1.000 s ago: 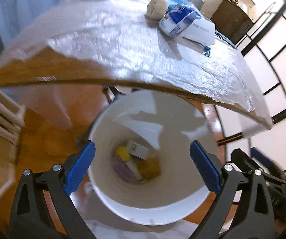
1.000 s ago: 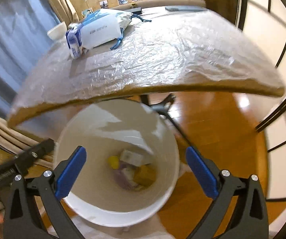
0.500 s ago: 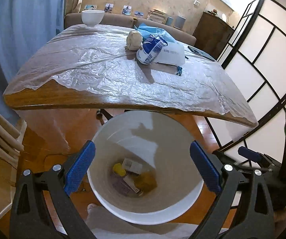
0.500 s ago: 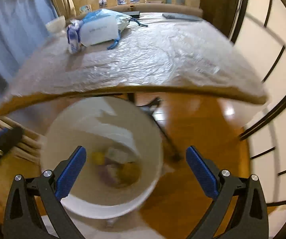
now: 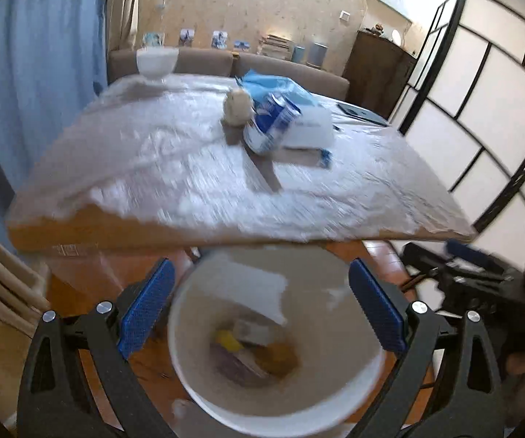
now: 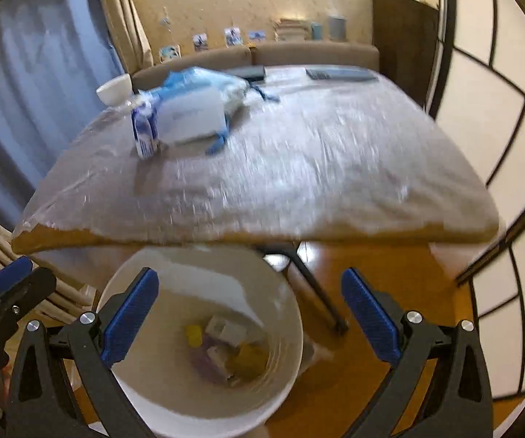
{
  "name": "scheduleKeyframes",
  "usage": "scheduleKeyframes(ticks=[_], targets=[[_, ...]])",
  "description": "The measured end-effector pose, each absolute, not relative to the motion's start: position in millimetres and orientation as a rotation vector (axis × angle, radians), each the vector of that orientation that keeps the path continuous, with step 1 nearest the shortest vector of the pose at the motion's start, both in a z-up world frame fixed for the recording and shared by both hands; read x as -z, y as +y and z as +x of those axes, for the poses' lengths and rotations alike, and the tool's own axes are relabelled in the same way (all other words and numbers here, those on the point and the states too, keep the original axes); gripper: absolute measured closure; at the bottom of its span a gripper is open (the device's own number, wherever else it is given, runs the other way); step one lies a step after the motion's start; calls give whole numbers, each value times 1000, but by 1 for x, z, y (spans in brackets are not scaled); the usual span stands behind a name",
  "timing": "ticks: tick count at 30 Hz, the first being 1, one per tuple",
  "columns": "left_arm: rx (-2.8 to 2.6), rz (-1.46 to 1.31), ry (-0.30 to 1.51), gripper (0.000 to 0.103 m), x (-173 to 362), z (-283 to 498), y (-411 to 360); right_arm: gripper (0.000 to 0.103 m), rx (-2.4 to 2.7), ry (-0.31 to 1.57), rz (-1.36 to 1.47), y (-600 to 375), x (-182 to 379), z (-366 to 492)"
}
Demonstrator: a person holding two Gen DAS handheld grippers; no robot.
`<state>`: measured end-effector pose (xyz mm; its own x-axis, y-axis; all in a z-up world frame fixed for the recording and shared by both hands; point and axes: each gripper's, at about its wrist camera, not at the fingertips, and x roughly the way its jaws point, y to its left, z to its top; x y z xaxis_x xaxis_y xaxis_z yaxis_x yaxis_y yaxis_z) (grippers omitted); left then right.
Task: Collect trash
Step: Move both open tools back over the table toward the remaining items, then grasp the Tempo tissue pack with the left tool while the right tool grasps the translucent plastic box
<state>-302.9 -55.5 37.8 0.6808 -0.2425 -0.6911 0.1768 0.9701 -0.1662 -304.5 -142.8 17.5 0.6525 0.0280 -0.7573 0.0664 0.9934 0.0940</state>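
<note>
A white bucket (image 5: 196, 376) stands on the floor below the table's near edge, with several bits of trash (image 5: 255, 350) at its bottom; it also shows in the right wrist view (image 6: 280, 390). My left gripper (image 5: 262, 310) is open and empty above the bucket. My right gripper (image 6: 251, 315) is open and empty above it too. On the plastic-covered table (image 5: 174, 182) stand a blue and white carton (image 5: 269, 124), a crumpled beige wad (image 5: 236, 107) and a blue and white bag (image 5: 291, 109). The carton (image 6: 144, 131) and bag (image 6: 196, 106) show in the right wrist view.
A white bowl (image 5: 156, 62) sits at the table's far left corner. A dark flat object (image 6: 339, 73) lies at the far right. A sofa (image 6: 299, 54) runs behind the table. Sliding panel doors (image 5: 481, 109) are to the right, blue curtains (image 5: 25, 73) to the left.
Both grippers have risen and tilted up from the bucket, so more of the table top and room now shows. Both jaws stay open and empty.
</note>
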Motion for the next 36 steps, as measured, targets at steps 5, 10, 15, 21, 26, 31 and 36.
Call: scheduleKeyframes(ticks=[5, 10, 15, 21, 26, 31, 36], targets=[[196, 24, 754, 6, -50, -262, -58, 4, 36, 853, 54, -147, -19, -261], [206, 141, 787, 6, -45, -213, -71, 4, 17, 854, 5, -143, -16, -225], [264, 133, 864, 6, -36, -176, -82, 5, 9, 874, -72, -130, -6, -201], [287, 145, 890, 6, -29, -142, -100, 4, -24, 886, -88, -120, -1, -182], [276, 60, 905, 6, -27, -125, -94, 7, -46, 885, -96, -109, 0, -170], [281, 52, 875, 19, -31, -126, -89, 9, -75, 880, -104, -95, -1, -157], [290, 45, 863, 27, -34, -123, -80, 10, -95, 883, -121, -79, -2, -141]])
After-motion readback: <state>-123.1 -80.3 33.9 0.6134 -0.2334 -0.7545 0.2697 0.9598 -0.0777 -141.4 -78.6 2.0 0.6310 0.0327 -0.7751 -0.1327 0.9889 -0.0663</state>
